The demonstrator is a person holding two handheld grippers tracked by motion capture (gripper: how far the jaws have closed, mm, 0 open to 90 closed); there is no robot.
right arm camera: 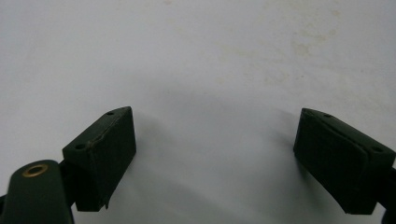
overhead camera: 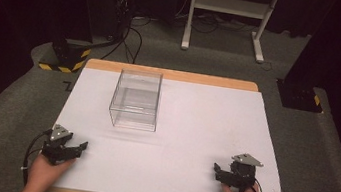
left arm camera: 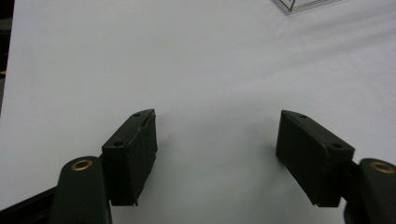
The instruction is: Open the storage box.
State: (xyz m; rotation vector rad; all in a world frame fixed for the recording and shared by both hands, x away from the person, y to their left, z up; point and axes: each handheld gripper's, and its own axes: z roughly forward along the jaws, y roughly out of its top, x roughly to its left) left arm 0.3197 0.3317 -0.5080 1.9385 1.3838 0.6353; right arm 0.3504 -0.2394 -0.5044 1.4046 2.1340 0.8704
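Both tools wide, empty; clear box (overhead camera: 136, 100) well ahead of left tool (overhead camera: 81, 146), nothing btwn.

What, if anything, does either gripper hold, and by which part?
Nothing is held. The left gripper and right gripper both stand open over the bare white table, apart from the clear box.

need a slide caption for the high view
Both hand-held black two-jaw grippers, left gripper and right gripper, rest open on the white table; clear plastic box sits beyond them.
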